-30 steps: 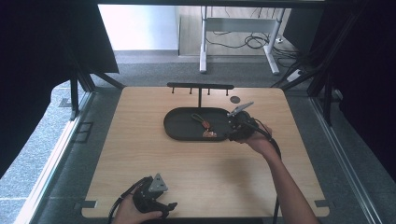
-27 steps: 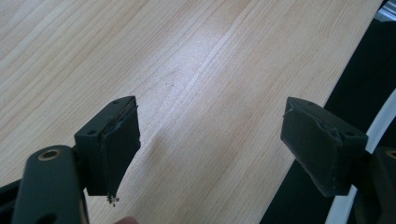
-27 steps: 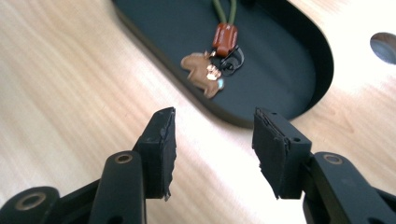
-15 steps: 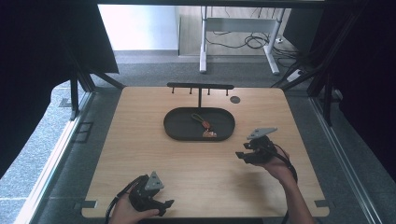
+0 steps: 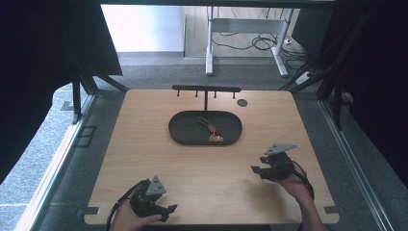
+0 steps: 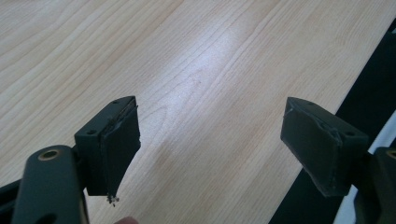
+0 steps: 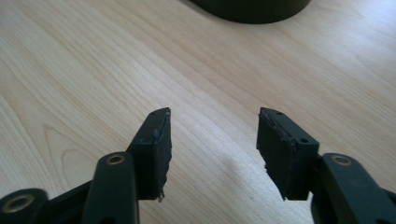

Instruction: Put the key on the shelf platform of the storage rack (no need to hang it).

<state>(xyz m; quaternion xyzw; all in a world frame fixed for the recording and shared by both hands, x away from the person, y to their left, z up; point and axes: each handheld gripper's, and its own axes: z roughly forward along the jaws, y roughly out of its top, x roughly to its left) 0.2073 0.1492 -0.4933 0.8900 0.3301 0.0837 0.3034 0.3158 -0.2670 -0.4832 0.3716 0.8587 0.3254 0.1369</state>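
We see our right gripper [image 5: 262, 169] over bare counter [image 5: 144, 144], set back from the black oval tray [image 5: 183, 137], which lies ahead of its jaws and well apart from them. In the right gripper view the jaws stand partly spread, have just been opening, and nothing lies between their pads; only wood grain shows in the gap, with the dark rim of the tray at the top, beyond the tips.

The small keyring [image 5: 211, 131], a cord with a reddish tag, lies inside the tray, toward the end nearer our right jaws. We judge it lies there because the tray is the place for it: the raised rim keeps a small loose piece from sliding over the smooth wood. The hook rack [image 5: 207, 89] stands just behind the tray, beyond it as seen from both pairs of jaws, and its pegs look bare.

Our left gripper [image 5: 166, 210] sits near the counter's front edge, far from the tray. Its jaws are wide, empty, and point across plain wood toward the edge. We take it that this hand is parked out of the way, since the tray is within easier reach of the right hand.

With both pairs of jaws empty and the keyring at rest, we judge the placing is done and the hands are clear of it.
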